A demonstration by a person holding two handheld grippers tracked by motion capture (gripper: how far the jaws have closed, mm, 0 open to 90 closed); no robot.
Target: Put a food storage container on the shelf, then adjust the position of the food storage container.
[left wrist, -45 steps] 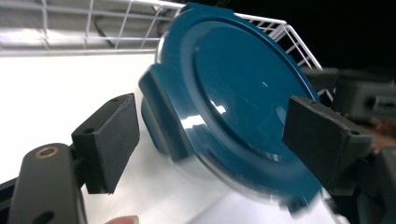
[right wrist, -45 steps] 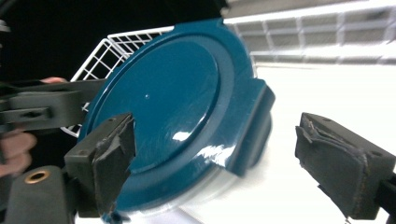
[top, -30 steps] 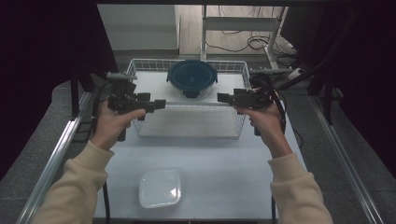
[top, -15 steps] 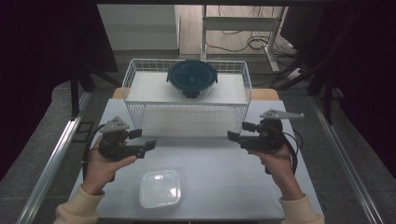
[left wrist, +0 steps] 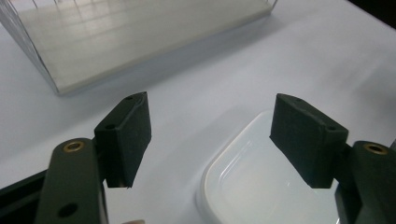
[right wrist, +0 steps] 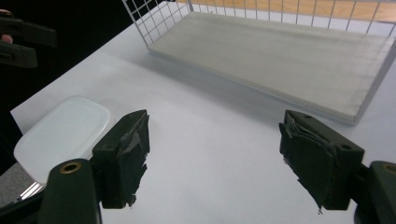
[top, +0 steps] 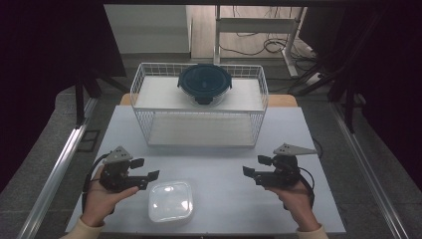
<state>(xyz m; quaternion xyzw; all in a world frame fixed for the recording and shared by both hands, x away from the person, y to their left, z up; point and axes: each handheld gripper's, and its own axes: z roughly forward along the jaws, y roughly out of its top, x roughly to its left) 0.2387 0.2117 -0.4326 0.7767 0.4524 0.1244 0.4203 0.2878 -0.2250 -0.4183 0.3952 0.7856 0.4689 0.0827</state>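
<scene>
The left gripper (top: pixel 144 169) has its jaws spread wide with nothing between the pads; in the left gripper view the two black fingers (left wrist: pixel 126 135) stand well apart above the desk, and the right-hand one hangs over the rim of the clear plastic lid (left wrist: pixel 261 182). The gripper points toward the desk's middle, just beside the lid's left edge and not touching it. The left hand (top: pixel 102 199) wraps the gripper's body from below, near the front left corner of the desk (top: pixel 318 134).

The right gripper (top: pixel 256 167) is spread as well, its worn pads gripping nothing; its jaws have just been closing a little, with only bare desk between them. In the right gripper view its fingers (right wrist: pixel 123 154) frame the white surface, with the lid off to the left near the front edge. The right hand (top: pixel 296 199) holds it near the front right part of the desk, well apart from the lid, tips turned toward the middle.

The lid lies flat close to the front edge of the desk, left of centre, between the two grippers and nearer the left one.

Farther back, a white wire basket (top: pixel 199 127) stands across the far half of the desk, holding a pale board on its floor. On its upper shelf rests a round dark blue container (top: pixel 204 83), near the back edge at about the middle.
</scene>
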